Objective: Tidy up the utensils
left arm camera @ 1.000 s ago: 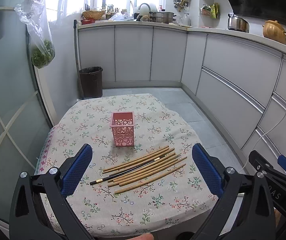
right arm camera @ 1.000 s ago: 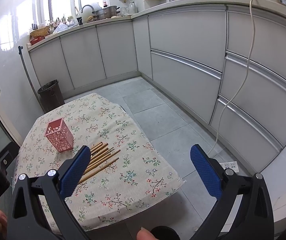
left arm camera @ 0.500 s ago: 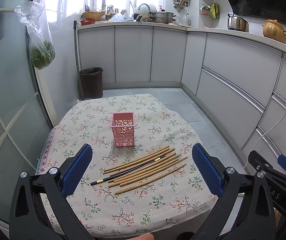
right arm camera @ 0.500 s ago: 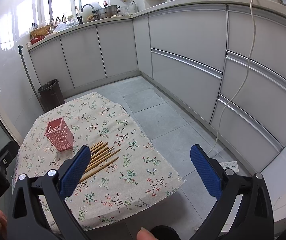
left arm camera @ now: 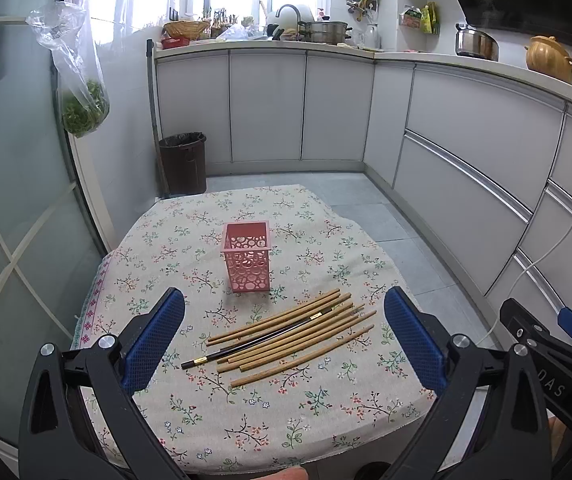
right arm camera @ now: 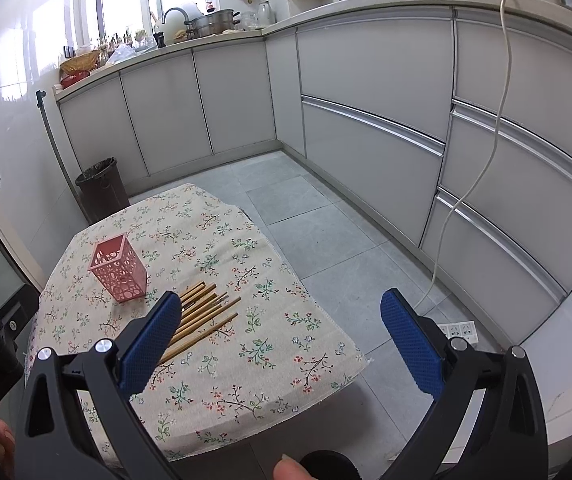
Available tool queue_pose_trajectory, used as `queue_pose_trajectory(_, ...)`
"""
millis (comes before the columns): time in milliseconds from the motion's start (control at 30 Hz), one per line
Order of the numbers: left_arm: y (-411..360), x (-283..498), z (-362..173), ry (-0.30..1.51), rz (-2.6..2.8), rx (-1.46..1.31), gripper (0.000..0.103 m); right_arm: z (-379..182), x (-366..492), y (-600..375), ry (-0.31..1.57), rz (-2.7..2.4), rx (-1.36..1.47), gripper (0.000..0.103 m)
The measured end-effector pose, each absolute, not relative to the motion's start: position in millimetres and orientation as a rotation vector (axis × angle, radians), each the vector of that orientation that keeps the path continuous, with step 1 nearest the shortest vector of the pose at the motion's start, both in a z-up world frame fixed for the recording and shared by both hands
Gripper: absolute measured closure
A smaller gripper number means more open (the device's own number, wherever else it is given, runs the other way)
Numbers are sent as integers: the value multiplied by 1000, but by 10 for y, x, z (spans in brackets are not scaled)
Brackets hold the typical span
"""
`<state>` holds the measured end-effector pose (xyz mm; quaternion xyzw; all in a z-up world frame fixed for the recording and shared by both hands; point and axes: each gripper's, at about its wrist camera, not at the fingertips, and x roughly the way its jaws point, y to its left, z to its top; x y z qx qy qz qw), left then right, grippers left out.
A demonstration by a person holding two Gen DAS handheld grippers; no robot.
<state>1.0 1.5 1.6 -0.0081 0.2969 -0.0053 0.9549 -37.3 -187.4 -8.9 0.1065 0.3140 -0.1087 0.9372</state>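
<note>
Pink holder (left arm camera: 246, 257) stands upright near the middle of the table (left arm camera: 158, 240), nothing visible inside it through the cutouts. Chopsticks (left arm camera: 286, 336) lie flat in a loose fan just nearside of it, toward the table's near edge, apart from the holder. One dark chopstick (left arm camera: 254, 342) sits among the wooden ones; exact count hard to call where they overlap.

Left gripper (left arm camera: 284, 336) hangs above the near edge, jaws spread wide, nothing between them, chopsticks framed in the gap but not touched. Right gripper (right arm camera: 276, 332) is also spread wide and empty, off toward the table's right edge; its left pad (right arm camera: 148, 344) covers the near ends of the chopsticks in the right wrist view, so only the far tips show.

Each gripper is partly cut off at the other camera's frame edge. Fingertip (right arm camera: 292, 469) pokes in at the bottom, rest of the hand out of view. Bin (left arm camera: 184, 162) stands on the floor past the far edge.
</note>
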Motion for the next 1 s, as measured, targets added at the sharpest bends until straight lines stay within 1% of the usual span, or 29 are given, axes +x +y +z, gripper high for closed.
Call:
queue_pose_trajectory(233,24,27,-10,612,-10,-14,7,-89,-371,-1881,643,-222,219,6)
queue_pose_trajectory(433,60,160,-87,662,-16,14,7,-37,-396,-1959,623,-215,254,6)
queue_pose_trajectory(567,80,342,-200,746,-45,26,7,9,-414,-2038,615,-199,294,6)
queue_pose_trajectory(767,-80,523,-515,855,-50,123,7,8,-397,-2243,640,-155,393,6)
queue_pose_trajectory(900,-341,675,-897,1037,-189,202,7,-32,-380,-2473,661,-103,535,6)
queue_pose_trajectory(1000,-515,761,-1123,1134,-275,239,7,-50,-363,-2649,652,-67,642,6)
